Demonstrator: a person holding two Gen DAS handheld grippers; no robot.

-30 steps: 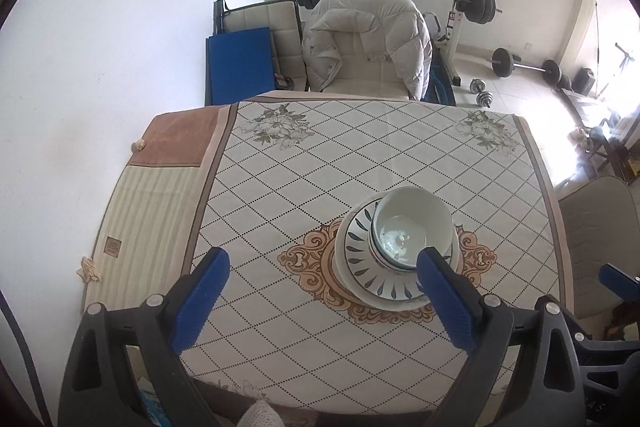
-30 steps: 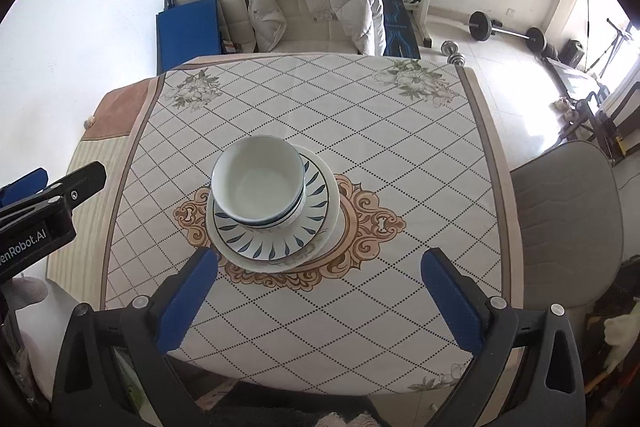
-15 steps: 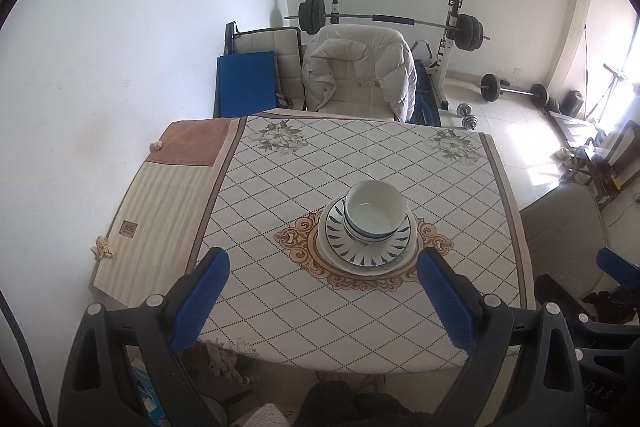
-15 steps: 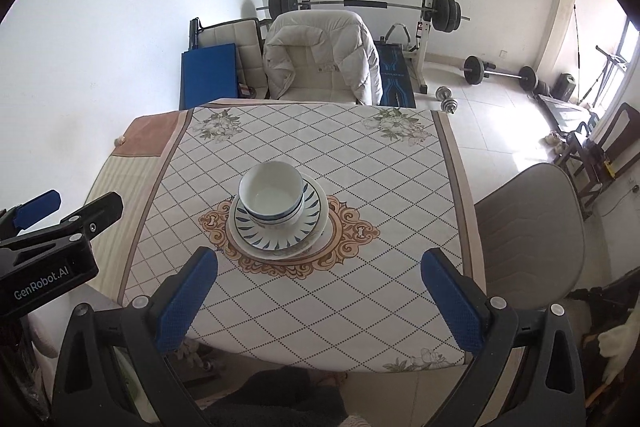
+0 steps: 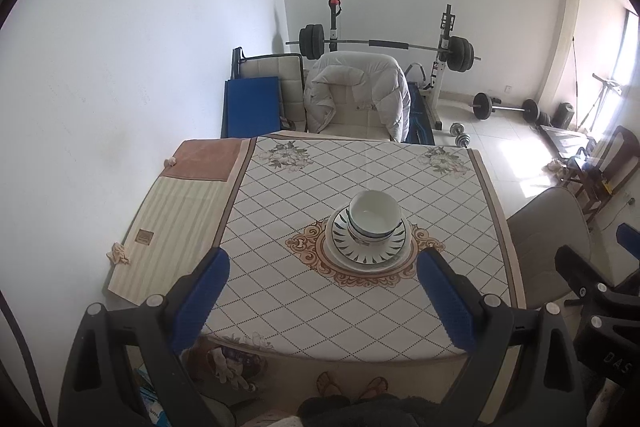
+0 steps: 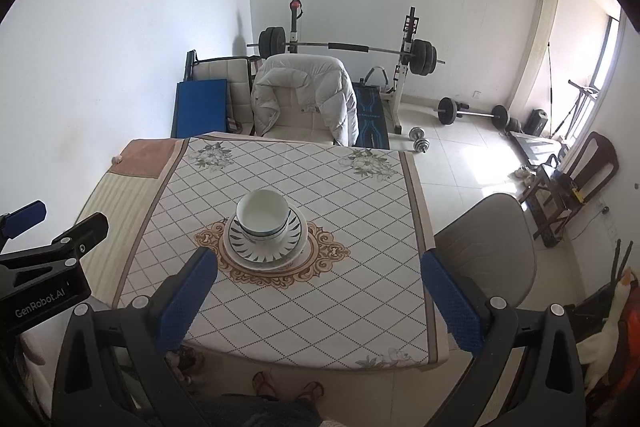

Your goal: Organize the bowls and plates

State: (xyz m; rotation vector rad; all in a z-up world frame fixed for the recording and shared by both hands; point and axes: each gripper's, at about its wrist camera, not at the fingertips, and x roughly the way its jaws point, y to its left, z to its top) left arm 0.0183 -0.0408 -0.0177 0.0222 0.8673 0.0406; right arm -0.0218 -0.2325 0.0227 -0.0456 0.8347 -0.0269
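A white bowl (image 5: 374, 214) with a blue rim band sits nested on another bowl, on a blue-patterned plate (image 5: 390, 250) over a larger white plate, at the middle of the table (image 5: 280, 211). The stack also shows in the right wrist view: bowl (image 6: 262, 214), plate (image 6: 294, 242). My left gripper (image 5: 322, 287) is open and empty, high above the table's near edge. My right gripper (image 6: 320, 287) is open and empty, likewise high and back from the stack. The left gripper's body shows at the left of the right wrist view (image 6: 44, 267).
The table has a diamond-pattern cloth and a striped cloth (image 5: 176, 219) on its left part. A chair with a white jacket (image 5: 356, 95) stands behind it, a grey chair (image 6: 486, 251) at its right. A barbell rack (image 5: 384, 45) and weights stand by the back wall.
Both grippers have pulled up and back from the stack, which now looks smaller and farther. Both stay open. The stack has not moved.
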